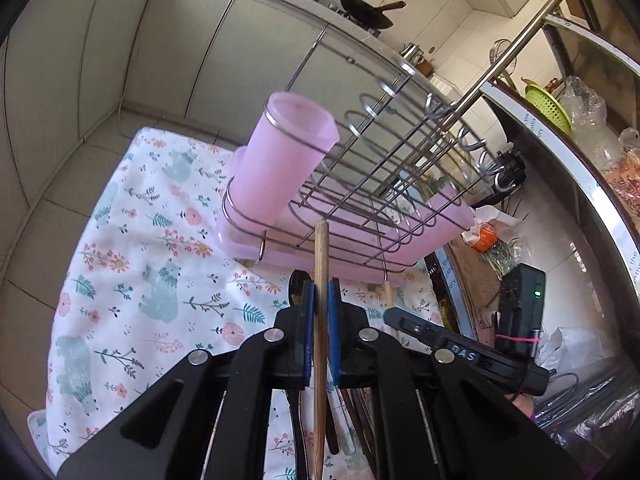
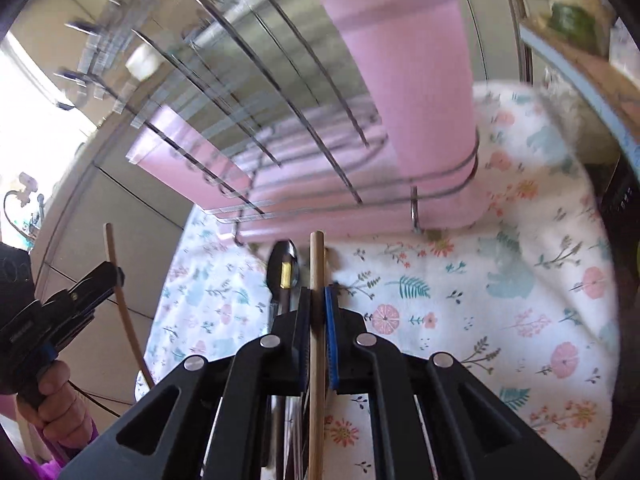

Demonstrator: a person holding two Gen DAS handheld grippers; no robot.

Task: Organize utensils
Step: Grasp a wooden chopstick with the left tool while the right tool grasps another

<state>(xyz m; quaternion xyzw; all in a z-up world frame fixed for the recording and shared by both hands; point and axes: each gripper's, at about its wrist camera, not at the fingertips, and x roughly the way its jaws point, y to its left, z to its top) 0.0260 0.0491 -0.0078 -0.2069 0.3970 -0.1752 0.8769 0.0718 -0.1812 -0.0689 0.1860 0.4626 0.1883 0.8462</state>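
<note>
Nearest to us, our left tool [image 1: 320, 294] is clamped on 1 wooden chopstick [image 1: 321, 264], blue pads tight either side, stick poking up past the tips. Our right tool [image 2: 318, 300] is doing the same with a 2nd chopstick [image 2: 317, 264]. So 2 sticks, 1 per hand, both up off the floral cloth [image 1: 120, 264].

Under the tools more utensils lie on the cloth: a metal spoon [image 2: 285, 266] just left of the right stick, plus some dark handles we can't make out.

Further out is the wire dish rack [image 1: 400, 160] on its pink drip tray [image 1: 436, 232], with the pink utensil cup [image 1: 280, 160] hung at the near corner. That's where we reckon the sticks belong. Beyond it are kitchen cabinets and a black wok [image 1: 366, 10] on the stove.

What could go wrong: the right view is smeared, so that hand looks to be moving quickly, and a long stick gripped low could pivot between the pads. The cup's mouth sits above both tips, so coming in too low would jam a stick into the wires or nudge the rack. Both hands arriving together could also clash.
</note>
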